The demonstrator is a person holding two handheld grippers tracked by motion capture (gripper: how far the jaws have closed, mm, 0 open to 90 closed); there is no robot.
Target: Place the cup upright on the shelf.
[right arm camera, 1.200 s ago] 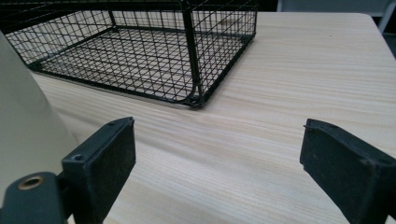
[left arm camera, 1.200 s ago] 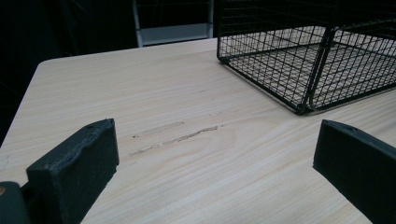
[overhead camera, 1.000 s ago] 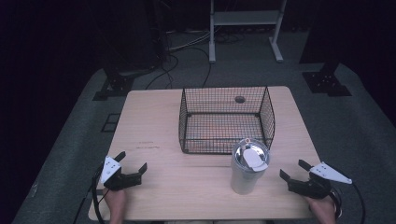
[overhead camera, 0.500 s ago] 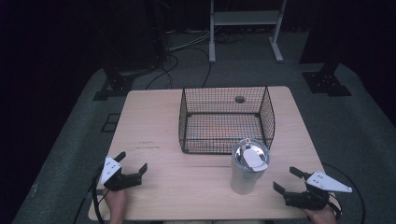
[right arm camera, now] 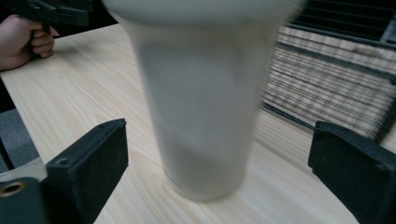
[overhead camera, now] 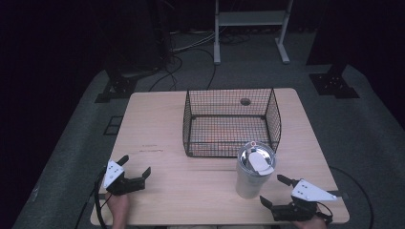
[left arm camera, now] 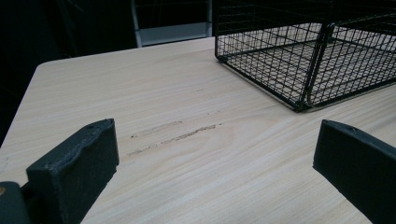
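Table: a light wooden table (overhead camera: 191,119) is seen from above, standing on a grey floor mat (overhead camera: 71,143).
Wire basket: a black wire basket (overhead camera: 231,121) is placed on the far middle of the table; its floor is seen bare through the mesh. In the left gripper view its near corner (left arm camera: 303,60) is seen at upper right.
Tumbler: a pale tumbler with a shiny metal lid (overhead camera: 255,169) stands upright on the table, just in front of the basket's near right corner. In the right gripper view its blurred body (right arm camera: 205,107) is seen between the two jaws, touched by neither.
Left gripper: the left gripper (overhead camera: 135,168) is held low at the table's near left corner, jaws spread wide apart with only bare wood between them (left arm camera: 215,158). A hand (overhead camera: 118,206) is seen behind it.
Right gripper: the right gripper (overhead camera: 275,191) is held at the near right edge, just beside the tumbler, jaws wide apart and pointed at it (right arm camera: 219,177). Nothing is clamped.
Marks: faint dark scuffs (left arm camera: 175,133) are seen on the wood ahead of the left gripper.
Background: a white metal stand (overhead camera: 250,19) and cables (overhead camera: 191,47) are seen on the floor beyond the table.
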